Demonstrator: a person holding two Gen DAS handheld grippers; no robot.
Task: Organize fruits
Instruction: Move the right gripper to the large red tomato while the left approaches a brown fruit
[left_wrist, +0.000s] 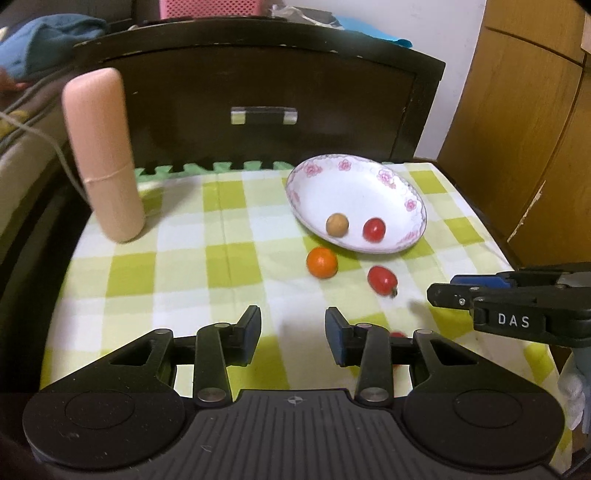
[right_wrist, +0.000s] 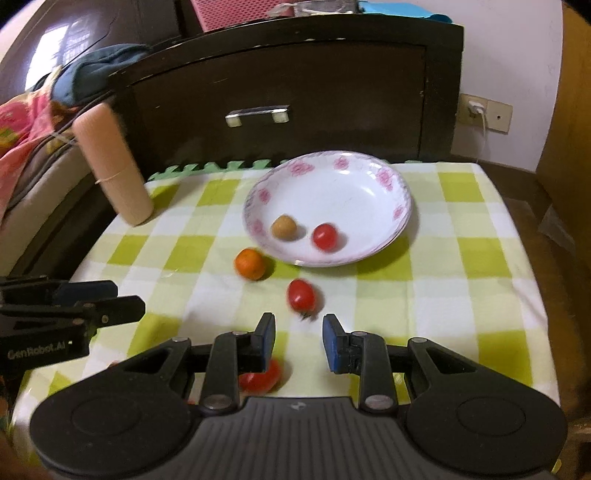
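I hold my left gripper (left_wrist: 293, 334) level and low over the checked cloth (left_wrist: 184, 258), jaws apart, nothing between them. My right gripper (right_wrist: 298, 341) sits just beside it, also spread and empty, pointed at a tomato (right_wrist: 301, 294) lying on the cloth just past its fingertips. Another tomato (right_wrist: 258, 378) lies under its left finger. An orange (right_wrist: 250, 263) rests by the rim of the plate (right_wrist: 369, 192), which holds a third tomato (right_wrist: 325, 237) and a brown fruit (right_wrist: 283, 228). A pink bottle (left_wrist: 101, 155) stands far left.
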